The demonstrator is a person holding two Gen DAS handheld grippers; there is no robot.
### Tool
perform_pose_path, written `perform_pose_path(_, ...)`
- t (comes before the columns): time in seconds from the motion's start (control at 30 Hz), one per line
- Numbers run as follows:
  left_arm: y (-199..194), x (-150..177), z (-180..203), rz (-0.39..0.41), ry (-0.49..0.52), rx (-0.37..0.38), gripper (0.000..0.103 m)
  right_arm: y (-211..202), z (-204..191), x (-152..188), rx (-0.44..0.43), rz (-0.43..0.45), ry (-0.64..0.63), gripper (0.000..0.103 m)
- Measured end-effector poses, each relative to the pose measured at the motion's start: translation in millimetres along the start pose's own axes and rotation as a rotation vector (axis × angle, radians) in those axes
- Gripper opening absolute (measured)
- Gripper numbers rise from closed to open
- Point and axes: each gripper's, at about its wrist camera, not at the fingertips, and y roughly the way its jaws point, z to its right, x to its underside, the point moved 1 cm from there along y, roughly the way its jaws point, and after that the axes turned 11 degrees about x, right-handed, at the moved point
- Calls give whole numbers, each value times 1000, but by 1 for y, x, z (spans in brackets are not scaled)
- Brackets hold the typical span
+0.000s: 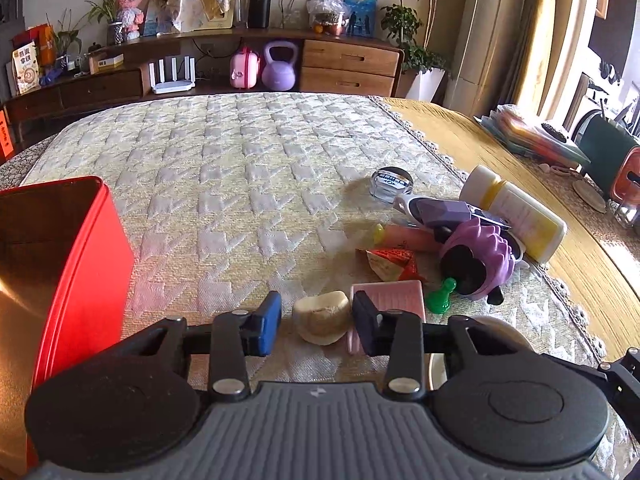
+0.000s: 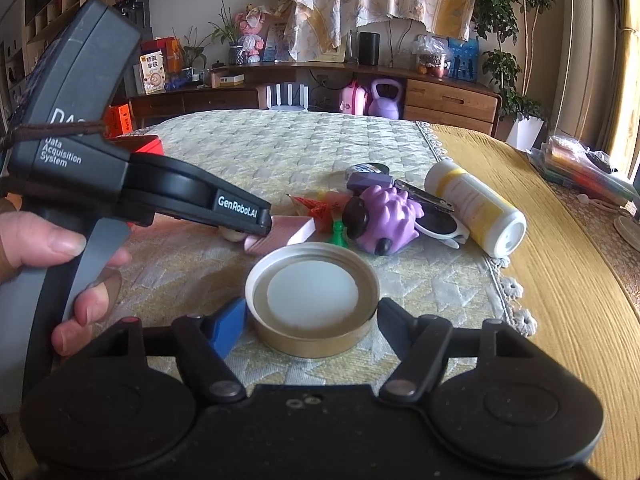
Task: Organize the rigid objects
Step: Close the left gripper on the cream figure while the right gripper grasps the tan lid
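Observation:
My left gripper [image 1: 316,322] is open around a cream shell-like piece [image 1: 322,316] on the quilted cloth; a gap shows at the left pad, and the right pad sits against a pink block [image 1: 394,298]. My right gripper [image 2: 310,320] is open with a gold round tin lid [image 2: 312,300] between its fingers, lying rim up. The left gripper also shows in the right wrist view [image 2: 256,232], low over the pink block [image 2: 286,234]. A red tin box [image 1: 60,280] stands open at the left.
A pile lies to the right: purple toy [image 1: 478,258], white and yellow bottle [image 1: 516,216], green pawn [image 1: 440,300], red paper piece [image 1: 390,262], glass jar [image 1: 390,184], pink tube [image 1: 408,236]. Yellow tablecloth [image 1: 500,152] and folders [image 1: 532,132] lie beyond.

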Motion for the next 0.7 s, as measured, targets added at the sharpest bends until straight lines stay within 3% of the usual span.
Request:
perform_pose_path(0.13,-1,-1,-1,2,0,0,31,0,0,1,3,1,4,71)
perform_pose_path(0.7,-33,-2,3,18,-26,8,31,-26,4,-4,39,42,23,69)
